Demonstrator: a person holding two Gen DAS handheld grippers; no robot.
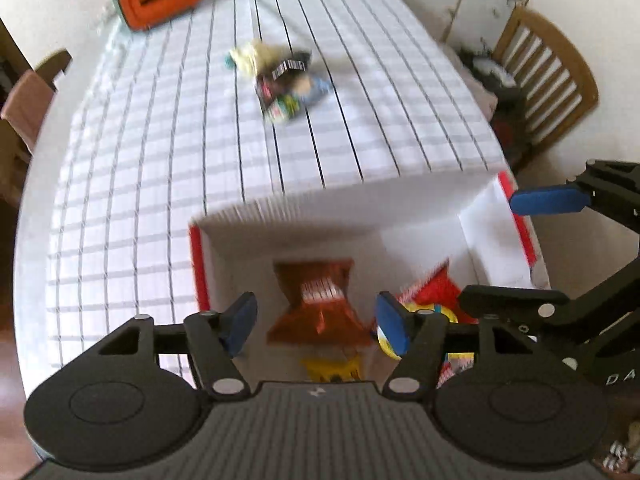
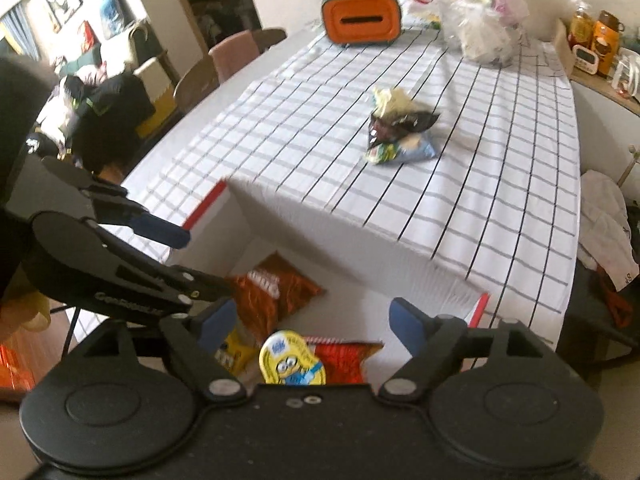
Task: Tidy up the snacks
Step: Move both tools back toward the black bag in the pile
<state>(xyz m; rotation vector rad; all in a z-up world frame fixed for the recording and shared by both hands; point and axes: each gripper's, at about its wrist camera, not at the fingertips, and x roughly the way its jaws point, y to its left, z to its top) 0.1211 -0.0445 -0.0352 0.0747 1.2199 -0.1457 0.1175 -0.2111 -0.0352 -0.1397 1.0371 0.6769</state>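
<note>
**Both grippers open above the snack box**

The left gripper [image 1: 316, 322] hangs over a white cardboard box [image 1: 340, 208] with red edges, which stands at the near end of the table. Its blue pads are well apart and nothing is between them. The right gripper [image 2: 312, 328] is just beside it, over the same box, and its jaws are also wide with nothing held.

Inside the box lie several snacks. An orange-brown snack bag [image 1: 320, 300] lies flat on the bottom, below the left gripper. Next to it are a red packet [image 1: 436, 288], a round yellow packet with a cartoon figure [image 2: 290, 360] and a small yellow packet [image 2: 234, 354]. Which of them touch each other I cannot tell, because the picture is blurred.

On the table, covered by a white checked tablecloth [image 1: 160, 160], a small pile of snack packets [image 2: 396, 128] is left, well apart from the box. At the far end stand an orange container with a slot [image 2: 360, 18] and a clear plastic bag [image 2: 488, 20].
</note>
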